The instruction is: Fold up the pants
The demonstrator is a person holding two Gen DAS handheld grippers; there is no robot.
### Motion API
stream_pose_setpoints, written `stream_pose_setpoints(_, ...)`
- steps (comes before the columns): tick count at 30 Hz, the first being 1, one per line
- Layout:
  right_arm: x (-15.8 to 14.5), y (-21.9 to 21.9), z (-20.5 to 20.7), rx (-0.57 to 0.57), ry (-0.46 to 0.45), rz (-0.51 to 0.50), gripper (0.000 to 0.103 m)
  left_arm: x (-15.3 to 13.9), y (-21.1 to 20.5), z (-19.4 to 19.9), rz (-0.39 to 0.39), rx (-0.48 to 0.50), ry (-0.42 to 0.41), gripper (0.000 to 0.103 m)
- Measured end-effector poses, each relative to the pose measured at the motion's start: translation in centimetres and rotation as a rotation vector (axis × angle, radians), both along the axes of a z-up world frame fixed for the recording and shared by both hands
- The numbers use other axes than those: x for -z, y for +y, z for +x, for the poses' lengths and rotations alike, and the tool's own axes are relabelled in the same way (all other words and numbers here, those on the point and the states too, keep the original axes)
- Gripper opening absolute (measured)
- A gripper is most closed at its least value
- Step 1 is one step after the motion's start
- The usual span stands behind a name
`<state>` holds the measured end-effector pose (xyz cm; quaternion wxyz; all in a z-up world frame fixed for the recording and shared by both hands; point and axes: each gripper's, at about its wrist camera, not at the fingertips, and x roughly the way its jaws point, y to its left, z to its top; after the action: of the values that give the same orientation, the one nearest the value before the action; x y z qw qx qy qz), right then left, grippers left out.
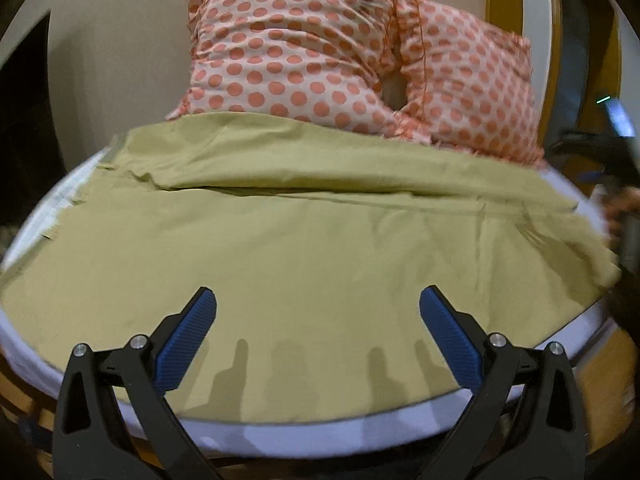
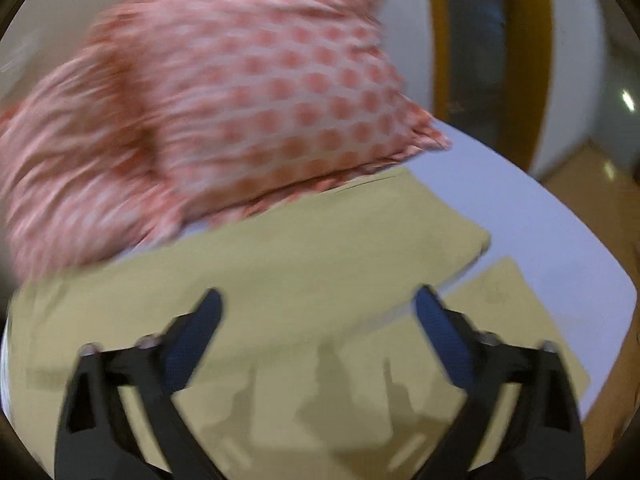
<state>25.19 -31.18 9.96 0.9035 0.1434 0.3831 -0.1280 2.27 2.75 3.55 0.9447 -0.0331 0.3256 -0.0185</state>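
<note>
Two hand-held grippers are hovering over a pair of pants lying on a bed, each with its blue-padded fingers spread wide and pinching nothing. The left hand-held gripper is hanging above the near edge of the pants, which are lying flat and spreading across most of the white bed, with a long fold running crosswise through the cloth. The pants are olive-tan, and their far edge is reaching up to the base of two pillows with orange dots, which are leaning against the wall. In the left wrist view, the shadows of the gripper fingers are falling on the cloth just ahead of them. The right hand-held gripper is hovering above the leg end of the pants, where one leg is lying over the other, the upper hem sitting short of the lower one. Bare white sheet is showing to the right of the hems. The right wrist view is blurring, so the dotted pillows behind the pants are appearing smeared. A wooden frame is showing under the mattress edge.
</note>
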Motion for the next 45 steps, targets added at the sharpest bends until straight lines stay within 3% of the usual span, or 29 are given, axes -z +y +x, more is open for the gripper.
stream_pose_setpoints(1, 0.4, -0.9, 2.1, 0.039, 0.030, 0.016, 0.066, 0.0, 0.2, 0.3, -0.024, 0.007, -0.001, 0.101)
stream_pose_setpoints(2, 1.1, -2.1, 5.0, 0.092, 0.071, 0.037, 0.064, 0.0, 0.4, 0.6, -0.042, 0.013, -0.003, 0.101)
stream_pose_setpoints(8, 4.7, -5.8, 16.1, 0.312, 0.182, 0.035, 0.061, -0.1, 1.0, 2.0, -0.038, 0.017, -0.033, 0.101)
stream_pose_setpoints(11, 6.7, -7.0, 18.8, 0.369, 0.235, 0.091, 0.061, -0.1, 1.2, 2.2, -0.020, 0.018, -0.048, 0.101)
stream_pose_setpoints(14, 7.2, -7.2, 19.9, 0.375, 0.266, -0.012, 0.060, 0.1, 1.4, 2.3, -0.015, 0.008, -0.046, 0.101)
stream_pose_setpoints(16, 7.4, -7.2, 19.6, 0.336, 0.224, -0.036, 0.055, 0.5, 1.7, 2.6, -0.026, 0.003, -0.033, 0.101)
stream_pose_setpoints(19, 7.9, -8.1, 18.1, 0.287, 0.148, -0.064, 0.027, 0.8, 2.1, 2.8, -0.042, -0.010, -0.020, 0.101)
stream_pose_setpoints(23, 8.5, -10.0, 17.5, 0.253, 0.095, -0.009, 0.004, 0.4, 3.1, 2.4, -0.083, -0.051, -0.039, 0.101)
stream_pose_setpoints(25, 8.3, -11.5, 16.6, 0.241, 0.039, 0.072, 0.003, -0.2, 3.8, 1.8, -0.106, -0.079, -0.059, 0.101)
stream_pose_setpoints(28, 6.3, -13.4, 12.4, 0.187, -0.128, 0.237, 0.003, -1.2, 5.1, 0.6, -0.117, -0.130, -0.111, 0.101)
stream_pose_setpoints(32, 4.4, -15.3, 1.7, 0.061, -0.313, 0.407, 0.002, -2.3, 6.2, 0.1, -0.083, -0.152, -0.150, 0.101)
stream_pose_setpoints(34, 4.1, -14.6, -4.3, 0.035, -0.347, 0.463, 0.002, -3.0, 6.9, 0.4, -0.082, -0.143, -0.155, 0.101)
stream_pose_setpoints(36, 5.7, -13.8, -11.1, 0.052, -0.326, 0.527, 0.002, -4.0, 7.7, 0.6, -0.099, -0.133, -0.181, 0.101)
stream_pose_setpoints(38, 7.5, -12.9, -14.8, 0.073, -0.264, 0.599, 0.003, -4.8, 8.6, 1.2, -0.126, -0.125, -0.200, 0.101)
stream_pose_setpoints(42, 10.2, -12.7, -16.3, 0.074, -0.142, 0.696, 0.006, -5.8, 10.8, 3.6, -0.212, -0.149, -0.166, 0.101)
stream_pose_setpoints(45, 10.3, -12.4, -16.7, 0.077, -0.126, 0.707, 0.036, -5.7, 11.8, 4.9, -0.248, -0.165, -0.125, 0.101)
